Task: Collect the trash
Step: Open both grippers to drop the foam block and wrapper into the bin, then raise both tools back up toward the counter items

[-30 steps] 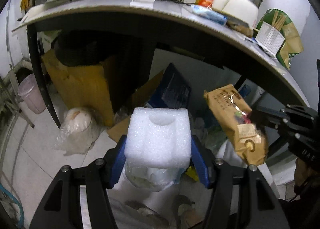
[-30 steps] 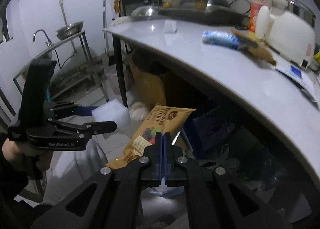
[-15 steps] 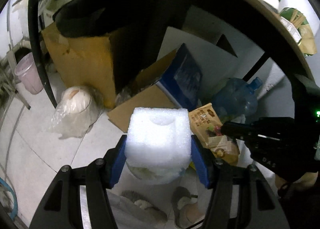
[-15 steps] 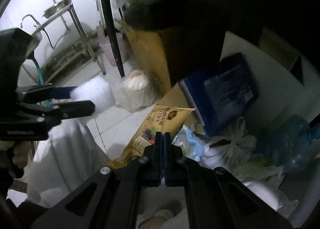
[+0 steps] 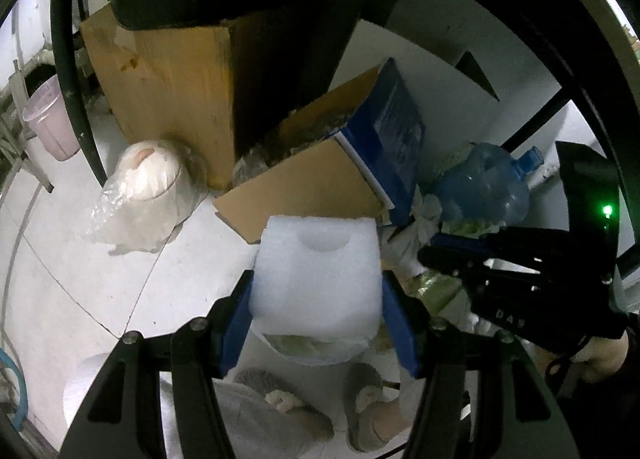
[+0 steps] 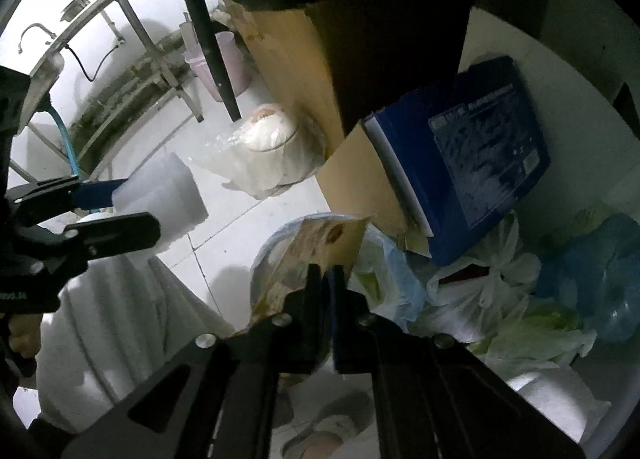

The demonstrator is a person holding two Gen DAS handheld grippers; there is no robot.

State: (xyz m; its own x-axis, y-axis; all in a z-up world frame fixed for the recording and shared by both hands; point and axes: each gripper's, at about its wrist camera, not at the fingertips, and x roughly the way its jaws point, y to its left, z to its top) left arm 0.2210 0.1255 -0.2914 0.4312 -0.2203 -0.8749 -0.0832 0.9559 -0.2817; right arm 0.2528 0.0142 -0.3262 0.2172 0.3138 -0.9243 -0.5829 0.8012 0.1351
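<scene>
Left gripper (image 5: pixel 316 299): clamped on white foam block (image 5: pixel 316 271).
Right gripper (image 6: pixel 326 279): jaws opening, brown snack bag (image 6: pixel 316 247) between them, above bin (image 6: pixel 264 251).

Under my tongs runs a pale tiled floor (image 5: pixel 72 259), and sitting on it against a tall brown cardboard box (image 5: pixel 168 91) is a white round lump wrapped in crinkled clear plastic (image 5: pixel 140 195). A pink plastic bucket (image 5: pixel 52 123) stands off by the dark table leg (image 5: pixel 76 79). Further right a flattened cardboard sheet (image 5: pixel 304 195) and a dark blue printed carton (image 5: pixel 392 135) lean together, with a crushed blue water jug (image 5: pixel 484 187) and knotted white bags (image 6: pixel 484 283) piled beside them.
</scene>
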